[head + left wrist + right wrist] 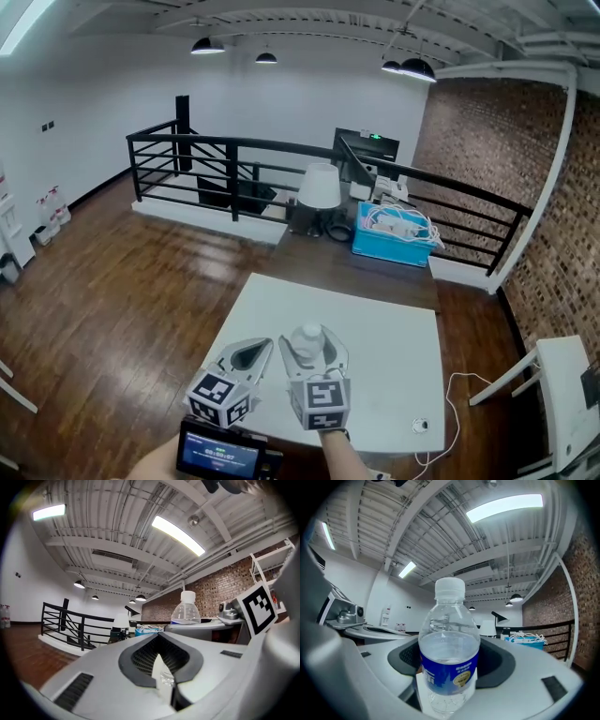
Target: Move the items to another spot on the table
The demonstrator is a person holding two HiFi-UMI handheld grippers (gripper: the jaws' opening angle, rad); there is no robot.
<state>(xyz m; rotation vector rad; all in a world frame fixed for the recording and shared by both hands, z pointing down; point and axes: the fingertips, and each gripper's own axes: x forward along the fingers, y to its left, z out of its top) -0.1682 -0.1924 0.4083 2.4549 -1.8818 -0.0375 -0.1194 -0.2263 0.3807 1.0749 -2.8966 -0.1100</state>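
Note:
A clear water bottle [307,345] with a white cap and a blue label stands upright between the jaws of my right gripper [311,341], held above the near part of the white table [375,323]. In the right gripper view the bottle [449,658] fills the middle, and the right gripper [450,679] is shut on its body. My left gripper [265,348] hovers just left of it, jaws together. Seen from the left gripper [162,663], a small white and clear piece [165,677] is pinched in the jaws; I cannot tell what it is. The bottle [186,609] rises at the right.
A small round white thing [421,426] lies near the table's front right corner, with a white cable [450,412] hanging beside it. Behind the table, a dark bench holds a blue bin of cables [392,236] and a white lamp [319,187]. A black railing [234,159] runs beyond.

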